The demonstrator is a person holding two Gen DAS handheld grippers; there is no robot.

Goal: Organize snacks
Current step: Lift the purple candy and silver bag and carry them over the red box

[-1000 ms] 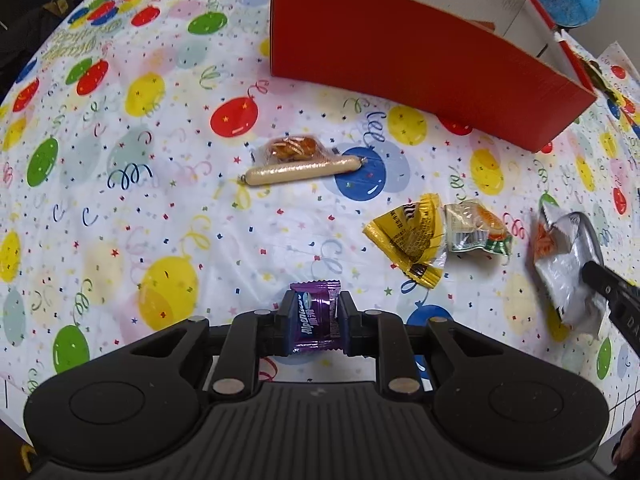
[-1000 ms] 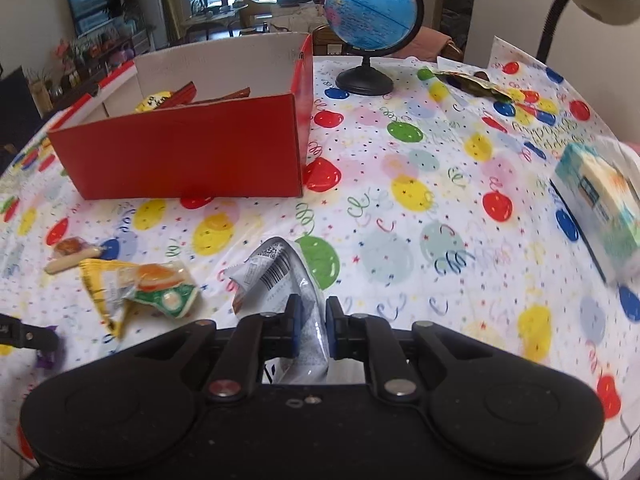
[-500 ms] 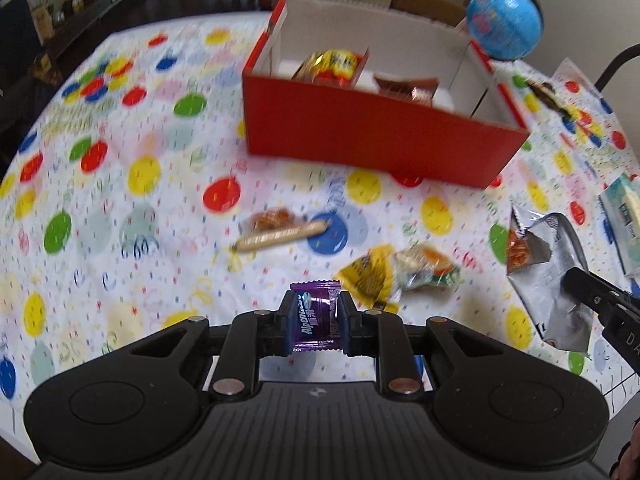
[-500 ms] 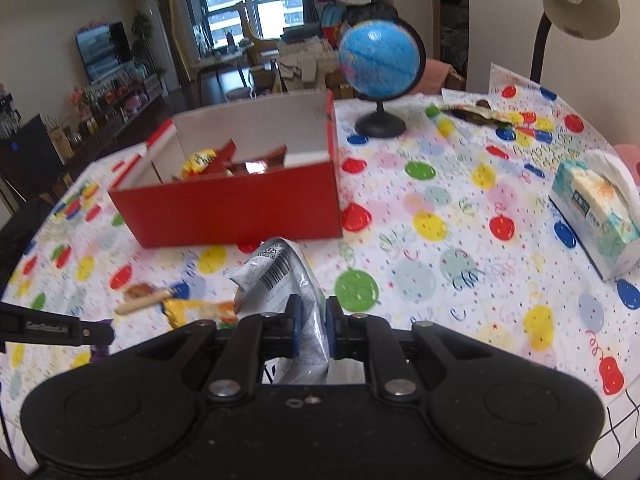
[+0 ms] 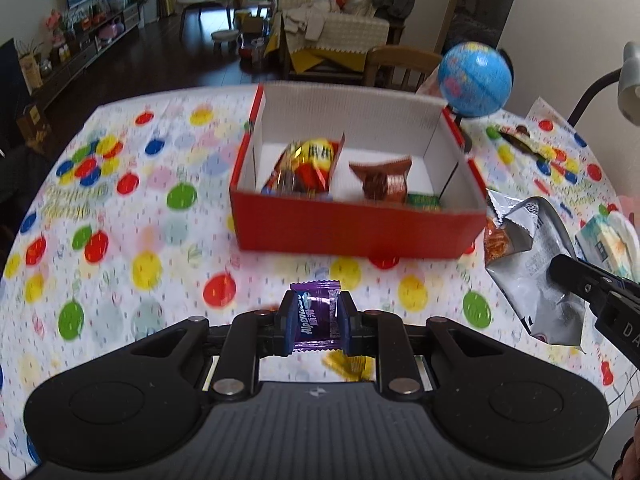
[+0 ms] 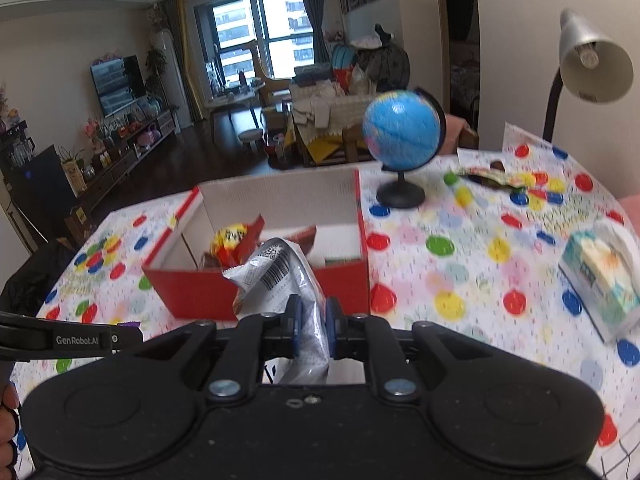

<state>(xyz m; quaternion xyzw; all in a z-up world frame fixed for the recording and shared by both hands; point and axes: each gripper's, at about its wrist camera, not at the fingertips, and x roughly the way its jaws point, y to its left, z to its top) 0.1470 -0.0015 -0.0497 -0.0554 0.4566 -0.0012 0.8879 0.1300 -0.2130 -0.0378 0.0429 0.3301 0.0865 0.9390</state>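
My left gripper (image 5: 314, 322) is shut on a purple candy (image 5: 316, 320), held in the air in front of the red box (image 5: 352, 232). The box holds a yellow-red snack bag (image 5: 308, 164), a brown packet (image 5: 386, 180) and a green packet (image 5: 423, 201). My right gripper (image 6: 311, 320) is shut on a silver snack bag (image 6: 288, 280), held up before the box's (image 6: 344, 284) near wall. That bag (image 5: 524, 264) and the right gripper show at the right in the left wrist view. A yellow wrapper (image 5: 350, 364) lies on the table below my left gripper.
A blue globe (image 6: 402, 136) stands behind the box's right corner. A tissue box (image 6: 600, 280) lies at the right of the table, a desk lamp (image 6: 588, 60) stands at the far right, and a dark wrapper (image 6: 492, 176) lies beyond the globe. A balloon-print cloth (image 5: 140, 208) covers the table.
Both grippers have risen and tilted up with their snacks. The open top of the red box now shows, and the loose snacks on the table have dropped below the view.
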